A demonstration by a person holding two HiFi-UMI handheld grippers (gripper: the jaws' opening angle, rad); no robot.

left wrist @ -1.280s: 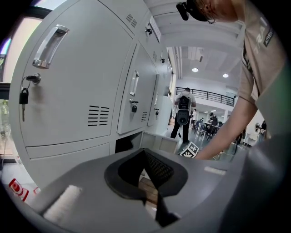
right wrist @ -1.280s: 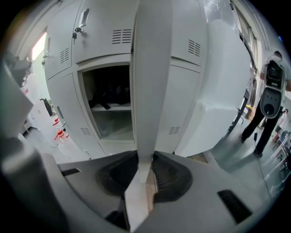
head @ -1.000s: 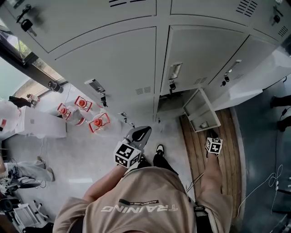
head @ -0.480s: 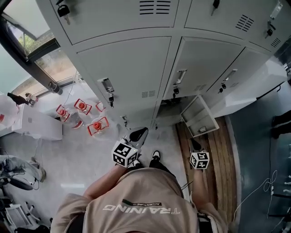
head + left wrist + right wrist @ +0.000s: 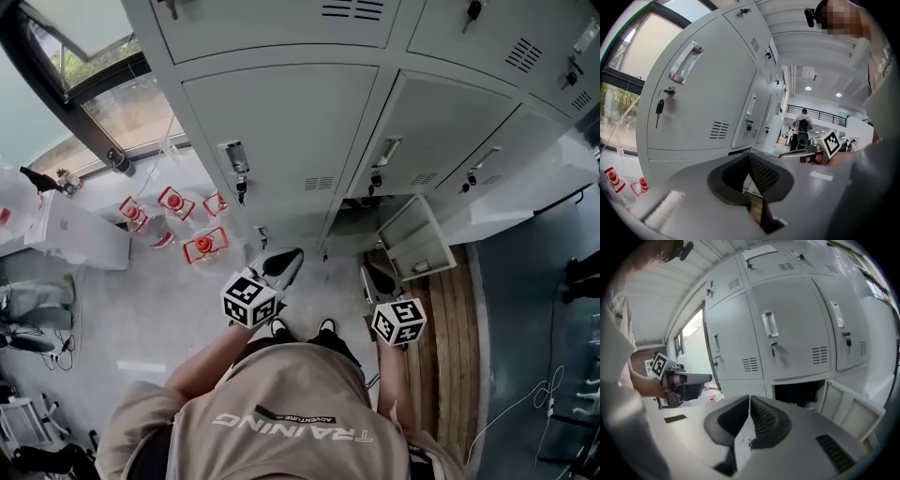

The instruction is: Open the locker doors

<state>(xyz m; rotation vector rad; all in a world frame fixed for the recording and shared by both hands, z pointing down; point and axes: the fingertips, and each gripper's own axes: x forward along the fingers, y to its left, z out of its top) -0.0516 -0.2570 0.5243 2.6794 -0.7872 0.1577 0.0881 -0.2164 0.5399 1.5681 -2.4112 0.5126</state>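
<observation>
Pale grey vented metal locker doors (image 5: 291, 131) stand closed straight ahead; one small bottom door (image 5: 412, 234) hangs ajar by the floor. Jaws of left gripper (image 5: 284, 262) together, empty; right gripper (image 5: 377, 278) jaws just closed on nothing.

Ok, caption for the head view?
Person faces grey metal lockers, one low door open; left gripper shut, right gripper just closed, both empty.

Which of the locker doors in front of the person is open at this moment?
The small low door under the middle tall door. It stands out at an angle, with a dark compartment behind it; every other door lies shut.
</observation>
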